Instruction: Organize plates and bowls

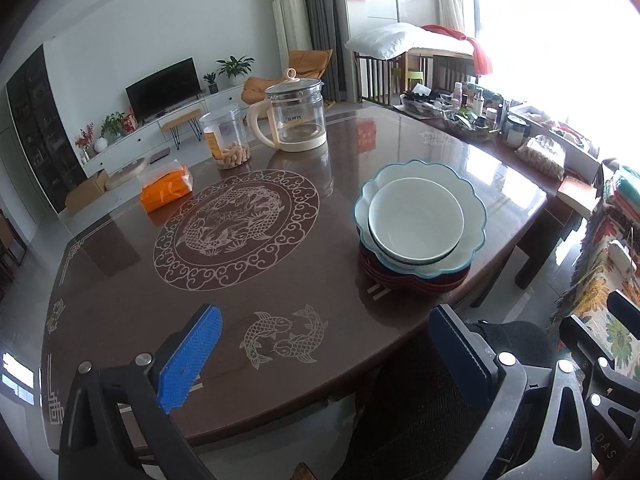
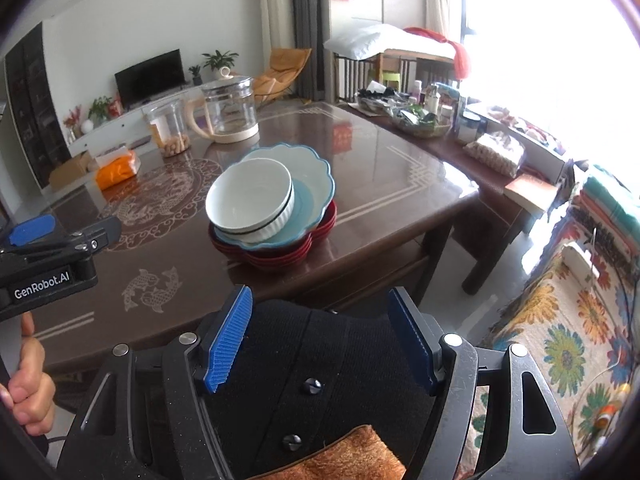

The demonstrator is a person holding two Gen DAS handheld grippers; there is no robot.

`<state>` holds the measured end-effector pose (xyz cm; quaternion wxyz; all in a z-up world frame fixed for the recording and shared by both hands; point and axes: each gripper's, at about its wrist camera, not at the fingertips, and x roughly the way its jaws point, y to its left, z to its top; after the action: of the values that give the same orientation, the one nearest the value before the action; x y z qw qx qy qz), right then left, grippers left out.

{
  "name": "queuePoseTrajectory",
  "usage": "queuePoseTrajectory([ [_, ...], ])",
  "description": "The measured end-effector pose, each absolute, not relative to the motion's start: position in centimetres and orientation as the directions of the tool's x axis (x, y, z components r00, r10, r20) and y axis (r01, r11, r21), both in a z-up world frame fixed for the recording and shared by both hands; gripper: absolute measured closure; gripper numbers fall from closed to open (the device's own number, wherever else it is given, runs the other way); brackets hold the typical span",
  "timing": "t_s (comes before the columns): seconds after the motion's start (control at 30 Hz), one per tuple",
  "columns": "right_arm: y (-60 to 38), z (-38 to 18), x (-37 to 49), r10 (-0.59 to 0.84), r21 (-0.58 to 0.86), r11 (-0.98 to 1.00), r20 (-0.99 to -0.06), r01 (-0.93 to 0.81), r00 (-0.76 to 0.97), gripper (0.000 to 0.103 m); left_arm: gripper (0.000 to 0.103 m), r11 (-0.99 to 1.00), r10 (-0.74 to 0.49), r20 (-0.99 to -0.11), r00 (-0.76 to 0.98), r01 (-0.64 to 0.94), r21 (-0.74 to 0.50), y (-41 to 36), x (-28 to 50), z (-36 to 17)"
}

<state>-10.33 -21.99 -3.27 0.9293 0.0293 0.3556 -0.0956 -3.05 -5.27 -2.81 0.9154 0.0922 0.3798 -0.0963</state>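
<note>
White bowl [image 2: 250, 196] nested in scalloped blue-rimmed plate [image 2: 310, 168] atop red plates [image 2: 280, 258], frame centre on brown table [image 2: 380, 184], left gripper [image 1: 324, 348] spread wide and empty at lower frame, right gripper [image 2: 320, 332] likewise released, holding nothing

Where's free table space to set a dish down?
Bare: the dragon medallion between the orange pack and the dish stack; the near edge around the fish motif; the far right corner behind the stack. Crowded: far left, jar and kettle.
</note>
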Motion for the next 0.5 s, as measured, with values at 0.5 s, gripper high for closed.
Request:
queuePoseTrajectory([
  [0.5,-20.6,-3.3,-11.2,-0.175,-0.05,0.98,-0.667,0.191,0.724,0.026,0.001,0.966,-0.13,-0.774,0.62,0.255,0.042,-4.6,-3.8,-4.0],
])
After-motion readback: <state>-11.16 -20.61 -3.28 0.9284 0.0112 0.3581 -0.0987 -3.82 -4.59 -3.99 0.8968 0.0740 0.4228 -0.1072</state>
